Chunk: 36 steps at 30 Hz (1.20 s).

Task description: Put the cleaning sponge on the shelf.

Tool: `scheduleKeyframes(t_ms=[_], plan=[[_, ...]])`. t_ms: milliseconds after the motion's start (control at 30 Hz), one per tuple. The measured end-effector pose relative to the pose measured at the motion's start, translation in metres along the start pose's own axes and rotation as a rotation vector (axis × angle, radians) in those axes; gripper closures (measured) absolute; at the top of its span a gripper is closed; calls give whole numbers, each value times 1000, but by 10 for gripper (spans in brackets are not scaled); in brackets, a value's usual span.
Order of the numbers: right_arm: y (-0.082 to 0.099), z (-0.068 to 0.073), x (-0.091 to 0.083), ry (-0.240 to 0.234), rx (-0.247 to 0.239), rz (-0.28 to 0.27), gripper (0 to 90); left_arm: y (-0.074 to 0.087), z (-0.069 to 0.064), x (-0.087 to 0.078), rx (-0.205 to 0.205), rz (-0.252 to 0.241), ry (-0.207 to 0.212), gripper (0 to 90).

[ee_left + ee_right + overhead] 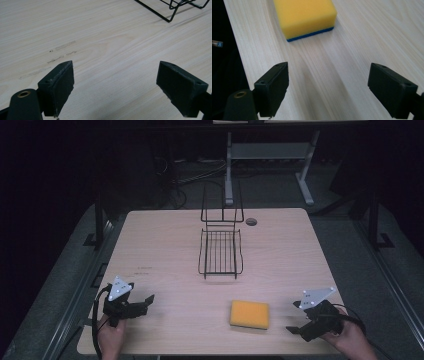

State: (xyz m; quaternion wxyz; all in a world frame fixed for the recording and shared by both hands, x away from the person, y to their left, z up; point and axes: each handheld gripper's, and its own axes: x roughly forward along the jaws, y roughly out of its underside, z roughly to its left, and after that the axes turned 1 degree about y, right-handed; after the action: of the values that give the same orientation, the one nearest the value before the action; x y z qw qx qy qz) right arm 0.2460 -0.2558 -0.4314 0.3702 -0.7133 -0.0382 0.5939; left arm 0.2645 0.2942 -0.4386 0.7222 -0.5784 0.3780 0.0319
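Note:
A yellow sponge (249,314) with a blue underside lies flat near the table's front edge; the right gripper view shows the sponge (304,17) close ahead. A black wire rack (220,251) stands at mid-table, and its corner (172,10) appears in the left gripper view. My left gripper (148,300) rests at the front left, held by a hand, jaws wide apart over bare wood (115,82). My right gripper (292,329) sits at the front right, just right of the sponge, jaws apart and holding nothing (328,87).
The wooden table (165,245) has a round cable hole (251,221) at the back right of the rack. Faint marks (62,47) streak the wood ahead of the left gripper. Beyond the table stand a dark floor, cables and a desk frame (270,155).

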Motion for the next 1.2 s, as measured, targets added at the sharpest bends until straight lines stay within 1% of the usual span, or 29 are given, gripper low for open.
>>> scheduleKeyframes(t_ms=[67, 100, 200, 267, 367, 400, 667, 733, 900, 967, 1000, 1067, 1133, 1167, 1200], plan=[[-2, 0, 1, -5, -8, 1, 167, 0, 0, -1, -1, -3, -1, 140], [-5, 1, 3, -12, -21, 8, 167, 1, 0, -1, -2, -1, -1, 140], [-9, 2, 4, -19, -33, 8, 167, 1, 0, -2, -7, -3, -2, 141], [-11, 3, 4, -21, -30, 9, 167, 1, 0, -2, -6, -3, -3, 140], [-17, 4, 6, -30, -51, 14, 166, 1, 0, -1, -3, -1, -2, 141], [-17, 4, 6, -30, -51, 14, 166, 1, 0, -1, -3, -1, -2, 141], [-31, 6, 12, -65, -77, 27, 159, 1, 1, -2, -6, -3, -2, 141], [-32, 6, 12, -66, -82, 27, 159, 1, 1, -2, -6, -3, -2, 141], [-43, 9, 16, -96, -104, 31, 154, 2, 3, -3, -18, -4, -5, 141], [-46, 9, 16, -100, -111, 31, 154, 1, 2, -3, -9, -7, -7, 141], [-51, 11, 19, -108, -127, 29, 153, 1, 1, -3, -7, -7, -4, 141], [-53, 11, 19, -116, -124, 26, 153, 1, 1, -2, -5, -4, 1, 141], [-57, 11, 21, -127, -132, 23, 152, 1, 1, -1, -2, -3, 2, 141], [-62, 12, 24, -133, -133, 34, 149, 1, 1, -1, -4, -5, 1, 141], [-62, 12, 24, -133, -133, 34, 149, 1, 1, -1, -4, -5, 1, 141]])
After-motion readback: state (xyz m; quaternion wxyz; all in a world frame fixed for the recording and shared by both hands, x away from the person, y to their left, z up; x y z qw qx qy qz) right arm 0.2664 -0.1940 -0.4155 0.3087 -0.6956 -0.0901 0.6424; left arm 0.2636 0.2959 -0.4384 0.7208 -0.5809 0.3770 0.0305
